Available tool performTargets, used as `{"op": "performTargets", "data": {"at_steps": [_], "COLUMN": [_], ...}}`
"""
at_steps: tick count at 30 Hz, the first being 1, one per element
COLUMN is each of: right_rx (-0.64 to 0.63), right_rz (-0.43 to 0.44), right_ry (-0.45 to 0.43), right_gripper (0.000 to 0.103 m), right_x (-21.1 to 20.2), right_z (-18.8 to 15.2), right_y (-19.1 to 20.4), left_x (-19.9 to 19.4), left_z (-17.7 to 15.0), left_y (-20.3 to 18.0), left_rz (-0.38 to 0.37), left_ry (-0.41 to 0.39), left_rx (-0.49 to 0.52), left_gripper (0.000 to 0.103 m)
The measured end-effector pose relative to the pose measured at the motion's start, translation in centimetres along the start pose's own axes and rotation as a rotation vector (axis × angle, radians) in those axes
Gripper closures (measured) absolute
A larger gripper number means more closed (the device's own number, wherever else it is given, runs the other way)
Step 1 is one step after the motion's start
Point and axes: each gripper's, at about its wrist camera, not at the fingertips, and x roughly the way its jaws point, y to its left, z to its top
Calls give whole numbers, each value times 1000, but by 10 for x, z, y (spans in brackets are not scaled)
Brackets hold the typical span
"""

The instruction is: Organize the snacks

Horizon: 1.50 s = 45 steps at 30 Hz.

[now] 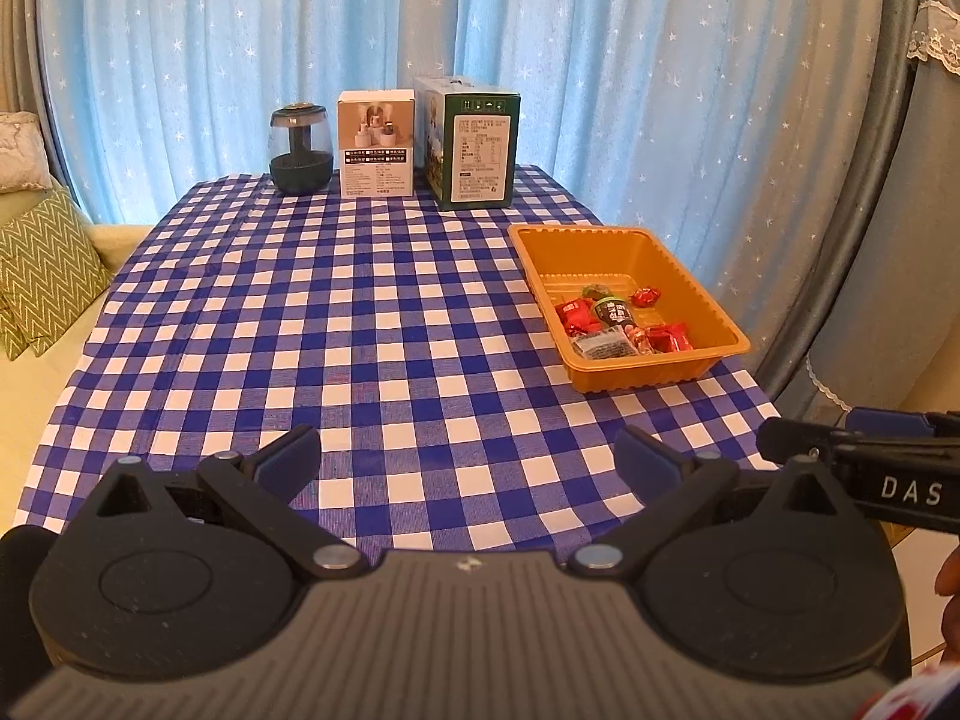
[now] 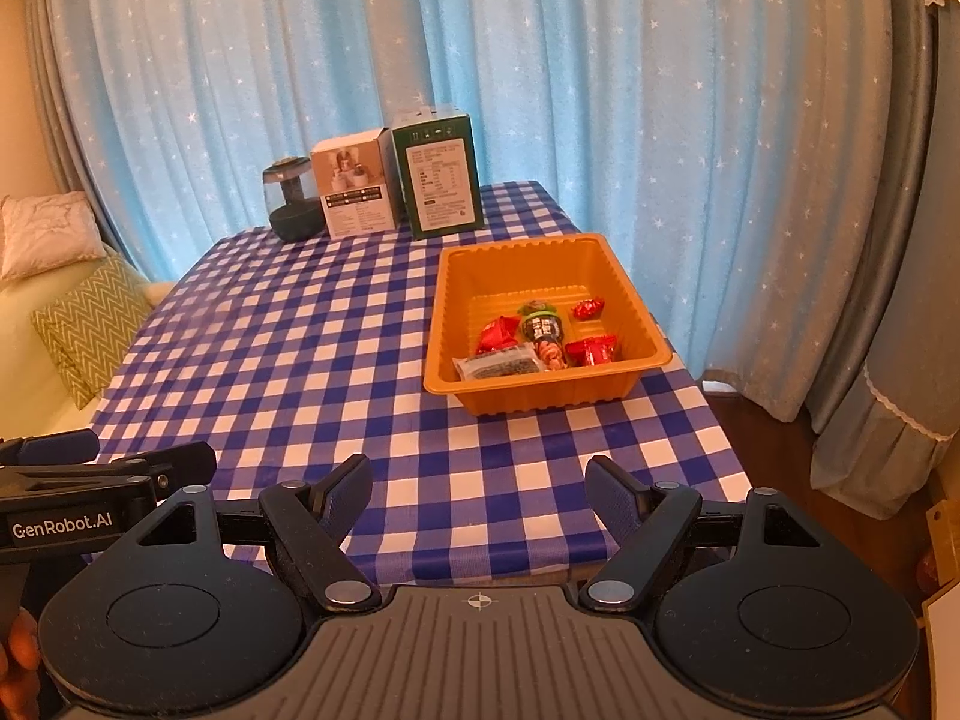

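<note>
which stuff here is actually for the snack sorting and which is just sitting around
For the job:
- orange tray
- wrapped snacks lying in it
- left gripper and right gripper, both open and empty

Just lying about:
- white box
- green box
- dark glass jar, all three at the far edge of the checked tablecloth
- cushions beside the table
</note>
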Motion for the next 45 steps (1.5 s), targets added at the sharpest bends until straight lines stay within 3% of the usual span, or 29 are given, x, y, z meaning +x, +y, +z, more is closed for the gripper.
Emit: {"op": "performTargets", "data": {"at_steps": [45], "right_rx": [2], "right_rz": [-2], "right_ry": [19], "right_gripper": [25], "right_x": [5], "right_z": [-5], "right_y": [0], "left_x": [3], "left_z": [-6], "left_y": [1], "left_rz": [5], "left_ry": [-20], "left_rx": [11], "left_gripper": [0]}}
